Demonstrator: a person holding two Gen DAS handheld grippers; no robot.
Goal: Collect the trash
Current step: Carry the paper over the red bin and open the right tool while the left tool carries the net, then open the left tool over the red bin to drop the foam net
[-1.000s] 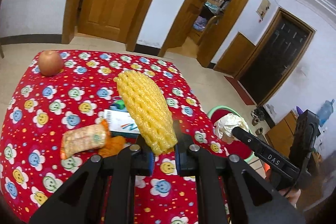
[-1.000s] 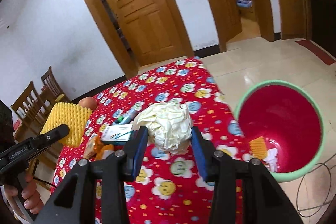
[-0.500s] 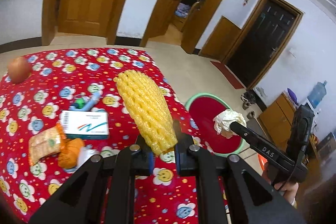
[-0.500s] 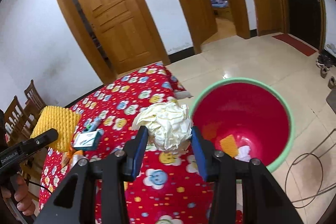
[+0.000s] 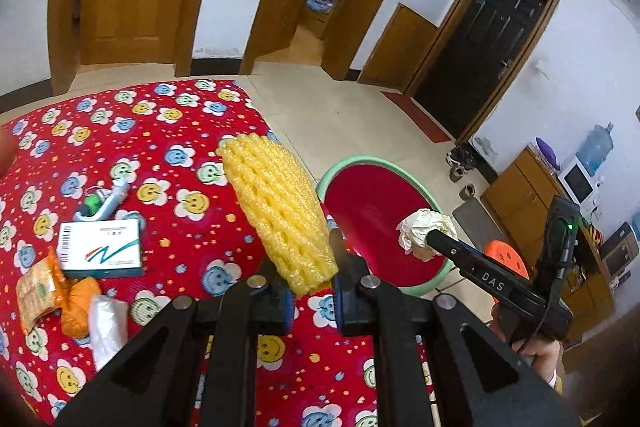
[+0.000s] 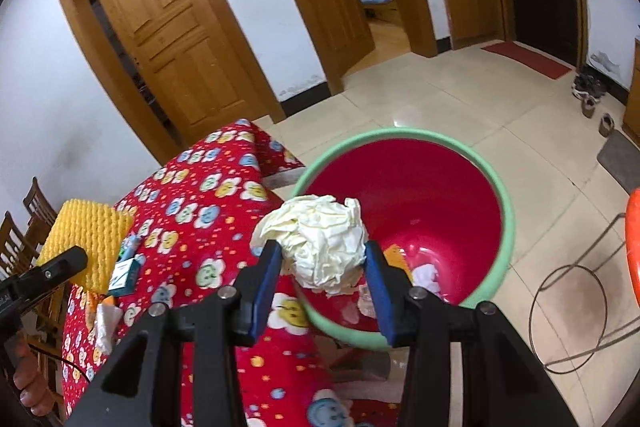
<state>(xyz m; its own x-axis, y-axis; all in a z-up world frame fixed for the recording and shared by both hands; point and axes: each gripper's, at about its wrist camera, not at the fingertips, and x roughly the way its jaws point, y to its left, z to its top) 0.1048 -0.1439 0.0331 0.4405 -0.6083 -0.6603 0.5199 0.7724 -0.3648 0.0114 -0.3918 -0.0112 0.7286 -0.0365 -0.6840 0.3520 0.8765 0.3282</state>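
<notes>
My left gripper point(image 5: 313, 297) is shut on a yellow foam fruit net point(image 5: 276, 211) and holds it above the table's right edge, beside the bin. My right gripper point(image 6: 322, 271) is shut on a crumpled white paper ball point(image 6: 318, 247) and holds it over the near rim of the red bin with a green rim point(image 6: 506, 211). The bin point(image 5: 338, 169) stands on the floor beside the table and holds a few scraps. The paper ball point(image 5: 424, 231) and right gripper also show in the left wrist view, over the bin.
On the red flowered tablecloth point(image 5: 168, 131) lie a white box point(image 5: 100, 247), a small tube point(image 5: 104, 203), snack wrappers point(image 5: 36, 291), orange peel point(image 5: 78, 301) and a clear plastic scrap point(image 5: 106, 327). An orange stool point(image 5: 504, 261) and a wire frame point(image 6: 576, 311) stand beyond the bin.
Both grippers have swung right from over the table toward the bin. The paper ball now hangs over the bin's rim, and the foam net has reached the table's edge.
</notes>
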